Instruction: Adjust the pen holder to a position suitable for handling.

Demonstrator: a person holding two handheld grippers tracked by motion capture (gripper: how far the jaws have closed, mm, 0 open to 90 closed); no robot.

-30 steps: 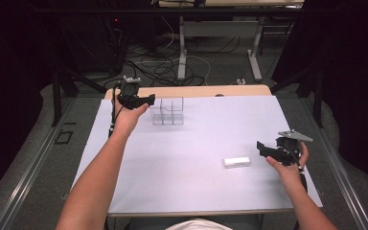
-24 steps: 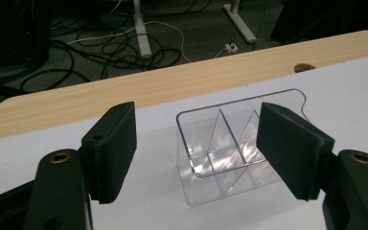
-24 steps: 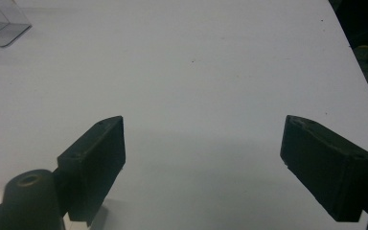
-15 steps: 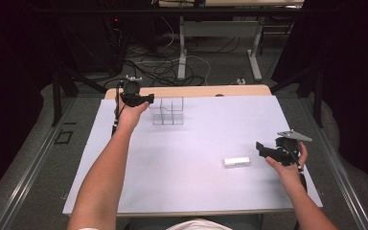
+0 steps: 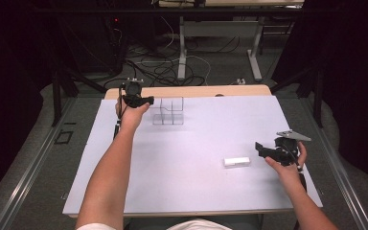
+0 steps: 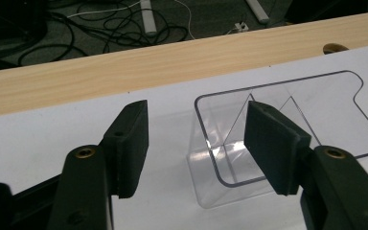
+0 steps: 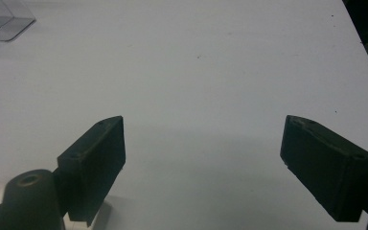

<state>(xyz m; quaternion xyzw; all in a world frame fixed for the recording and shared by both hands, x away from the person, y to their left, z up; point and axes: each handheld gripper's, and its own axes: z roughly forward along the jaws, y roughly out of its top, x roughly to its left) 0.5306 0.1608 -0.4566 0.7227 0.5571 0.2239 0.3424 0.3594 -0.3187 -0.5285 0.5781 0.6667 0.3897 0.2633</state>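
A clear plastic box [image 5: 168, 111] with open compartments stands at the far left of the white table sheet [image 5: 196, 139]. My left gripper [image 5: 148, 101] hovers at the box's left end. In the left gripper view the box's near corner [image 6: 220, 158] lies between the jaws of the left gripper [image 6: 199, 143]. They have just been closing, but a gap remains beside the left pad, so it is open. A small white block [image 5: 236, 162] lies at the near right. My right gripper [image 5: 259, 148] sits just right of the block, and in its own view the right gripper [image 7: 201, 158] is open around nothing.
A strip of bare wooden tabletop [image 5: 196, 91] runs along the far edge behind the white sheet. Cables [image 5: 172, 62] and metal table legs [image 5: 182, 48] are on the floor beyond. The person's forearms come in from the bottom.
My left gripper has drifted a little down and toward the clear box. The right hand and the white block have stayed put.
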